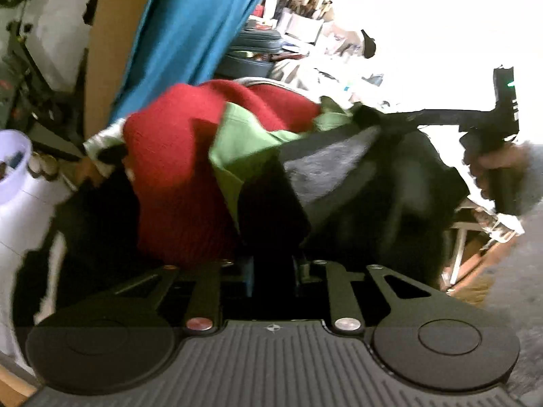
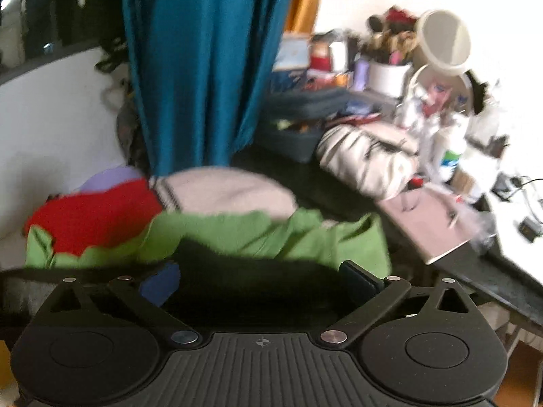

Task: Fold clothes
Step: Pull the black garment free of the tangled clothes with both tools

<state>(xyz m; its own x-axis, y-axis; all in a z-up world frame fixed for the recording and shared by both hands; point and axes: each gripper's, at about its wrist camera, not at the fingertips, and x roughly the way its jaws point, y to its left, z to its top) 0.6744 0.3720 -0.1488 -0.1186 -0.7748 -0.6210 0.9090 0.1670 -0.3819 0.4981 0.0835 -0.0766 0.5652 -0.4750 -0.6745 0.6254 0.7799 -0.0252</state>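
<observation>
A black garment with a grey fleecy inside [image 1: 390, 186] is bunched over a pile with a red knit [image 1: 176, 156] and a green cloth [image 1: 237, 142]. My left gripper [image 1: 271, 186] has its fingers close together in the dark cloth and looks shut on the garment's edge. A hand [image 1: 492, 166] holds my right gripper [image 1: 370, 115] at the garment's raised far corner. In the right wrist view the right gripper [image 2: 261, 281] stands wide open. The black garment [image 2: 244, 271] lies between its pads without touching them, in front of the green cloth [image 2: 254, 234] and the red knit [image 2: 91, 217].
A teal curtain [image 2: 203, 68] hangs behind the pile. A pale folded cloth [image 2: 230, 190] and a beige bundle [image 2: 366, 159] lie further back. A white desk [image 2: 509, 203] crowded with clutter stands at the right. A white container [image 1: 13, 169] stands at the left.
</observation>
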